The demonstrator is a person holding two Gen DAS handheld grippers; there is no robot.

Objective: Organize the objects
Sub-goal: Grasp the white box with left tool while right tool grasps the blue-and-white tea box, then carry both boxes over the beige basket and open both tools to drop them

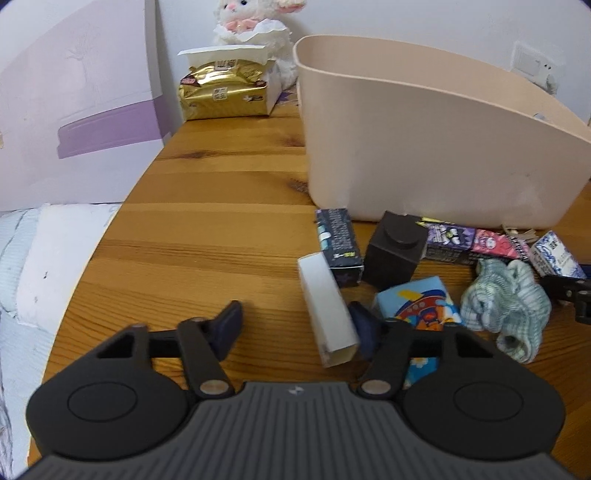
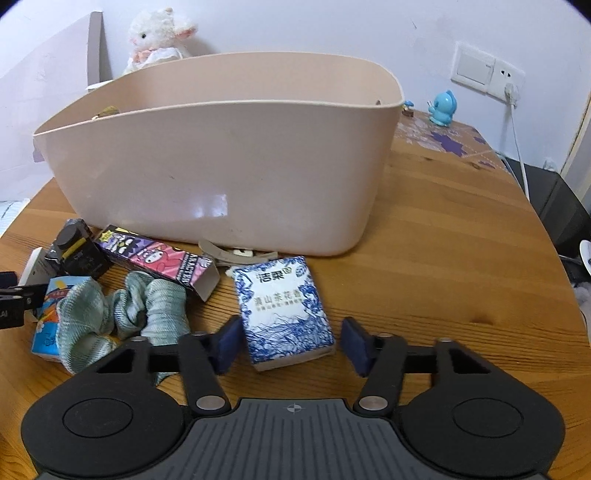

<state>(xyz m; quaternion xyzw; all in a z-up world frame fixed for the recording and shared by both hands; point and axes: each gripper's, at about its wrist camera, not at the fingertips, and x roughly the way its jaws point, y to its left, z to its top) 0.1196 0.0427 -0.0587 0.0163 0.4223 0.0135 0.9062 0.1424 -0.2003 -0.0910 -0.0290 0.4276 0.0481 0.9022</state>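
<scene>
A beige plastic bin (image 1: 424, 147) (image 2: 229, 166) stands on the wooden table. In front of it lie a white box (image 1: 328, 314), a dark box (image 1: 338, 240), a black cube (image 1: 393, 251), a purple-pink carton (image 2: 159, 260), a blue cartoon tissue pack (image 1: 417, 299), a green cloth (image 2: 144, 314) and a blue-white tissue pack (image 2: 284, 310). My left gripper (image 1: 297, 326) is open, its right finger beside the white box. My right gripper (image 2: 291, 341) is open around the near end of the blue-white tissue pack.
A gold tissue pack (image 1: 229, 88) and a plush toy (image 1: 255, 22) stand at the back left. A blue figurine (image 2: 443, 107), a wall socket (image 2: 487, 72) with cable and a table edge lie at the right. A bed (image 1: 44, 258) is left of the table.
</scene>
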